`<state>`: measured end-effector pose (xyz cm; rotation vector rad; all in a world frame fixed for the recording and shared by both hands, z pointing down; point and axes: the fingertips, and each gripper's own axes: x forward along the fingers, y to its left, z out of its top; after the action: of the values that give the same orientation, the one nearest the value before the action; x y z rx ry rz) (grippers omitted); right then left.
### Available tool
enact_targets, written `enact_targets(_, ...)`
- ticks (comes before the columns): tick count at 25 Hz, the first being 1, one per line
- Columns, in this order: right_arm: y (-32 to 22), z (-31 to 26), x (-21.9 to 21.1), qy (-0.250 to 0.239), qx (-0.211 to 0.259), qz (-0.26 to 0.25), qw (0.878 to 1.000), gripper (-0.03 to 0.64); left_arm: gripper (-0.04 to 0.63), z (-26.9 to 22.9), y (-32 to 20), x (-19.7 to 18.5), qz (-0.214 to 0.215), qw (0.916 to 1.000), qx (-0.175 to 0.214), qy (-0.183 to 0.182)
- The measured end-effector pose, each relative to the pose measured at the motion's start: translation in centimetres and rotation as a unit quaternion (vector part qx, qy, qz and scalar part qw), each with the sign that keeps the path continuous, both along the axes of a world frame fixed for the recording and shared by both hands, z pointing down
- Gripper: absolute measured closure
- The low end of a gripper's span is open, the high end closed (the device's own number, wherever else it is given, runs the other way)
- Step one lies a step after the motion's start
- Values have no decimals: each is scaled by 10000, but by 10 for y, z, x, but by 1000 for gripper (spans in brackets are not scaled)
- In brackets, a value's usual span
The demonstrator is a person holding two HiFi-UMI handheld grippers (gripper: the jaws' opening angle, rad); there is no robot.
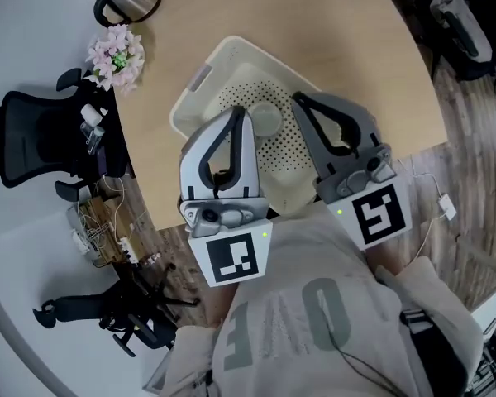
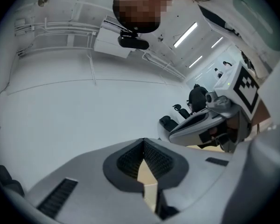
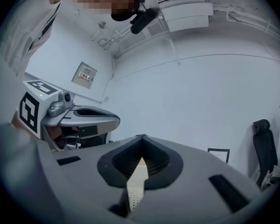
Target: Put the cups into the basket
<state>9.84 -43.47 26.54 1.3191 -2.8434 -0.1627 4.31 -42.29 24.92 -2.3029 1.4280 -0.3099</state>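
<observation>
Cups show only once in these views: one pale, round shape that I take for a cup (image 1: 264, 119) lies on the perforated floor of the cream basket (image 1: 256, 60), between the tips of the two grippers. No other cup is visible on the wooden table (image 1: 331, 31), though one could be hidden under the tools. The basket stands on the near side of the table, just in front of the person. The left gripper (image 1: 238, 111) hangs over the basket's near left part with its jaws pressed together and nothing between them, which its own view (image 2: 143, 142) confirms. The right gripper (image 1: 298, 98), over the near right part, is likewise closed and empty (image 3: 141, 138). The cup looks like thin, smooth plastic: probably light and stiff enough to keep its shape, yet slippery and easy to tip or squash. If it needed moving, I would take it at the rim, one jaw inside and one outside, with a gentle squeeze. As it seems to rest inside already, that part of the task looks done.
</observation>
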Motion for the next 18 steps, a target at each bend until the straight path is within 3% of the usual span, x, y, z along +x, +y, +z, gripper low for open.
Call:
enact_targets(11,4,11,-6,299,-116,-51,9995,618,588,1,-2,8,32,10000,20,5)
enact_targets(18,5,9,-14,57,-229,-263,9994,618,588,4,1,-3,-94,9999,-72,16)
